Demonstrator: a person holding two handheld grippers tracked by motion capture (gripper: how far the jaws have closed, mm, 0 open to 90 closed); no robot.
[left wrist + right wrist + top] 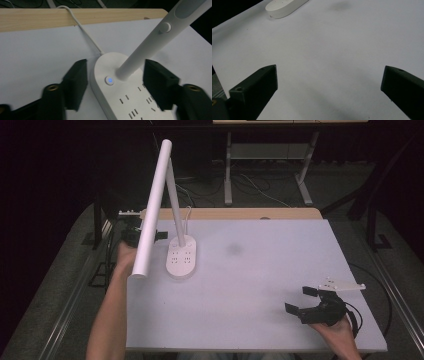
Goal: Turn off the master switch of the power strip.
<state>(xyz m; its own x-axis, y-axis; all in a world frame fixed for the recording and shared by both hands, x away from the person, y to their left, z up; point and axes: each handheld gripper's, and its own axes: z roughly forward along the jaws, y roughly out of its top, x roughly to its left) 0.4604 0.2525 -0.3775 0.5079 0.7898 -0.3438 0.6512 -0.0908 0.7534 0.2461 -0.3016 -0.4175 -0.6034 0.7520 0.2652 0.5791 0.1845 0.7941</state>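
1. Currently, a white desk lamp (172,210) is seen standing on the far left part of a pale table (260,285). Its flat oval base (181,257) carries rows of socket holes.
2. From the far end of that base a slim white stem (176,205) rises, and a long tubular lamp head (152,205) slants from it towards the near left, above the person's left forearm.
3. In the left gripper view, the left gripper (113,82) is shown with its jaws spread wide, one on each side of the base (122,90), with the stem (147,47) rising between them. Nothing is held; a clear gap is seen on the left side, while contact on the right cannot be told.
4. A small round button lit blue (109,80) lies on the base just beside the foot of the stem, directly ahead between the jaws. A white cord (82,27) runs from the base to the far table edge.
5. The long axis of the base runs near to far, roughly in line with the left gripper's reach.
6. The right gripper (306,301) is held at the near right, wide open and empty, well apart from the lamp; the left gripper is judged far nearer for any coming move.
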